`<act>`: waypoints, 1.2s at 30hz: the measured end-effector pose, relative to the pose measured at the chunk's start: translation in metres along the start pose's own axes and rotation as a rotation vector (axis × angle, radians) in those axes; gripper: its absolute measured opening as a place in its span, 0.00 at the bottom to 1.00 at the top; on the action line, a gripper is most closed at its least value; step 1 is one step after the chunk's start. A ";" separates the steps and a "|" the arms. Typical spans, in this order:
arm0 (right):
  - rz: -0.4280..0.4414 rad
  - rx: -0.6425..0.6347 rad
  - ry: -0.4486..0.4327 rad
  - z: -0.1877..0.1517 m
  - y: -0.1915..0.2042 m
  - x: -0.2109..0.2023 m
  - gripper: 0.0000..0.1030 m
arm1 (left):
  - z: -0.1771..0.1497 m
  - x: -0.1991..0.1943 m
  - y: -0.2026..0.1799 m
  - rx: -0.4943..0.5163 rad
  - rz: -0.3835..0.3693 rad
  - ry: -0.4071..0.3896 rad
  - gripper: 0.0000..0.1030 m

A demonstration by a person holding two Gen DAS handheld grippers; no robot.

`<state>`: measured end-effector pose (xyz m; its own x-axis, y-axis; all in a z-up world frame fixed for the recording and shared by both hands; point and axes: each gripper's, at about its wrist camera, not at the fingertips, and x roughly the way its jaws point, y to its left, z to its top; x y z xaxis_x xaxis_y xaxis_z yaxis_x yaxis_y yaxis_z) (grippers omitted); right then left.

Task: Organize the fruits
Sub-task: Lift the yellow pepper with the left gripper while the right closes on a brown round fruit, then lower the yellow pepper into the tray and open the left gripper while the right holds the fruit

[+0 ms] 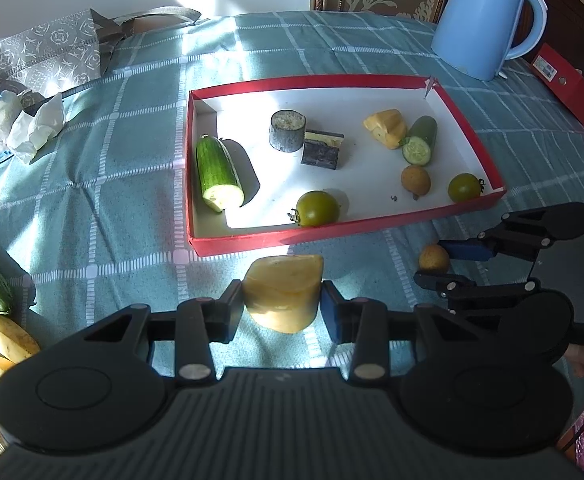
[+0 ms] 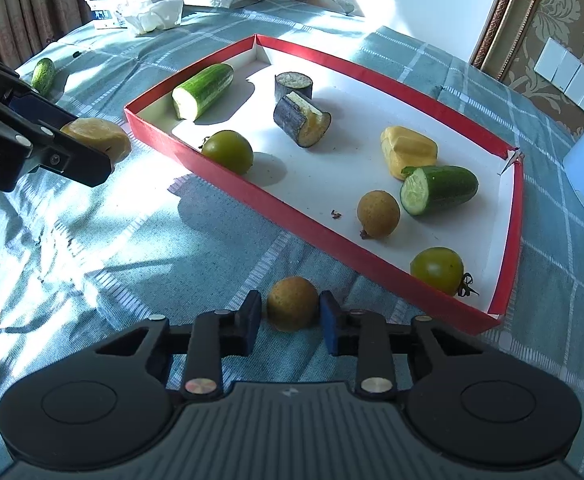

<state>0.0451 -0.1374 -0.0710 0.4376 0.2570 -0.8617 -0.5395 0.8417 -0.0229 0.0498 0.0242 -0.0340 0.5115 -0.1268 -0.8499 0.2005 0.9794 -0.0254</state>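
The biggest thing was the table with its blue-green checked cloth (image 1: pixel 124 184). On it sat a flat red box (image 1: pixel 344 236), white inside. A light blue kettle (image 1: pixel 480 20) stood behind the box.

Inside the box lay a long cucumber piece (image 1: pixel 218 174), two dark round chunks (image 1: pixel 288 130), a yellow piece (image 1: pixel 386 128), a short cucumber piece (image 1: pixel 420 140), two green tomatoes (image 1: pixel 318 208) and one little brown fruit (image 1: pixel 415 178).

The left gripper (image 1: pixel 283 300) had a yellow fruit chunk (image 1: pixel 284 292) between its fingers. The chunk was up off the cloth, just in front of the box's near wall. The fingers pressed on both sides of it, so it was clamped. This chunk looked soft and a bit wet where it was cut, so it may slip or squash. A gentle squeeze on the broad sides seems best.

The right gripper (image 2: pixel 290 314) was down by a small brown round fruit (image 2: pixel 293 303) on the cloth, just outside the box. Its fingers sat on either side, very near the fruit. I cannot tell if they were pinching it yet. This fruit looked light, firm and round, so it could roll away. Holding it across the widest part of the ball should work best.
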 end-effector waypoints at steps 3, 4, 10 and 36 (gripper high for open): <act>0.002 0.000 0.001 -0.001 -0.001 0.000 0.26 | 0.000 0.000 0.000 0.000 0.000 -0.001 0.37; 0.001 0.003 0.000 -0.001 -0.001 0.000 0.26 | 0.001 0.000 0.000 0.000 0.001 -0.001 0.37; -0.006 0.008 -0.006 -0.003 -0.003 -0.005 0.26 | 0.001 0.000 -0.001 0.001 0.000 -0.003 0.37; -0.041 0.090 -0.060 -0.035 -0.019 -0.075 0.25 | 0.022 -0.006 -0.023 0.034 0.010 -0.034 0.37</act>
<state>-0.0026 -0.1892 -0.0241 0.5014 0.2473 -0.8291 -0.4549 0.8905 -0.0095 0.0607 -0.0009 -0.0165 0.5418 -0.1228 -0.8315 0.2230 0.9748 0.0014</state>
